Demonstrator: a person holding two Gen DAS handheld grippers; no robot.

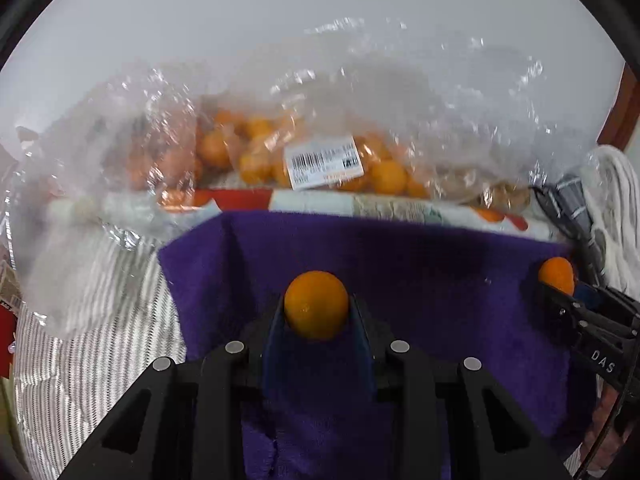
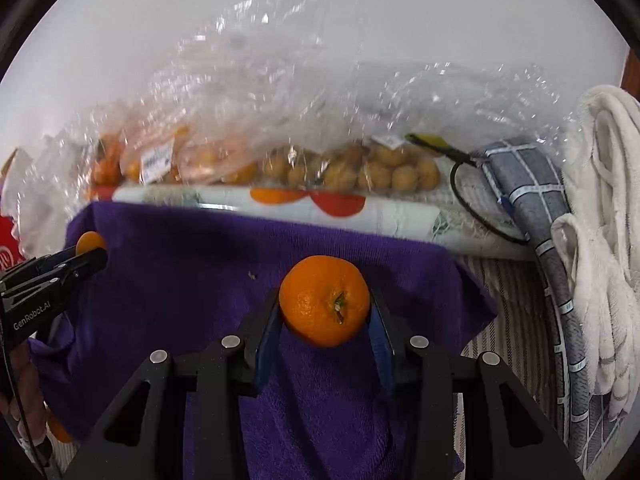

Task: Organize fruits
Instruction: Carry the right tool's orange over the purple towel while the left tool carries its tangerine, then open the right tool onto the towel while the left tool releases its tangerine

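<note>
My left claw [image 1: 316,312] grips a smooth orange fruit [image 1: 316,305] above the purple towel [image 1: 420,280]. My right claw [image 2: 325,312] clamps a stemmed mandarin [image 2: 324,301] over the same towel. Clear bags of fruit [image 2: 352,168] lie along its far edge.

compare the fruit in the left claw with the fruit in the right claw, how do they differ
The fruit in the left claw looks smaller and smooth, with no stem showing; the fruit in the right claw looks bigger, with a pebbled skin and a green stem stub facing the camera. The left one is yellower orange, the right one a deeper orange. Both are round citrus, each pinched between blue pads above the purple towel.
</note>
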